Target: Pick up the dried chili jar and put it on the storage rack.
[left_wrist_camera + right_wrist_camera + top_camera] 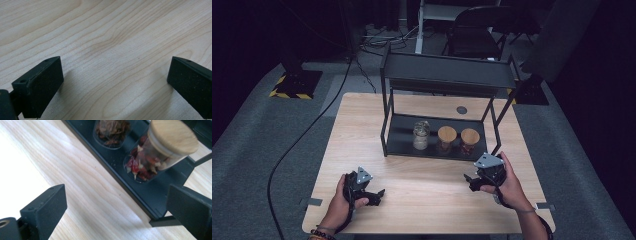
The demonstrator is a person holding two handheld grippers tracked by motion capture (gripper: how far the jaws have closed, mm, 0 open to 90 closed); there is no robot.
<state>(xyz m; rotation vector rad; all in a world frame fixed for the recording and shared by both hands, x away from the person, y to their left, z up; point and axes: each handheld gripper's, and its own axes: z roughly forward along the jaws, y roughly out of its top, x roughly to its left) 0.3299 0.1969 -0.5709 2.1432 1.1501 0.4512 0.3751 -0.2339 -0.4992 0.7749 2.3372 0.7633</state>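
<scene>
Right hand-held gripper (115, 212), jar (160, 150) top cropped.

Dark studio or lab; lone wooden table (362, 125) on grey carpet (257, 150); cables (312, 125); hazard-taped stand base (294, 82).

Pale wood-grain table (422, 185), matt black, seemingly metal rack (447, 75), wooden-lidded glass jar (160, 150).

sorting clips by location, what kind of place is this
Probably a recording studio or lab set, not a home: a lone wooden table on grey carpet amid dark surroundings, hazard-striped stand bases and floor cables. A black two-tier rack with three jars looks staged.
</scene>
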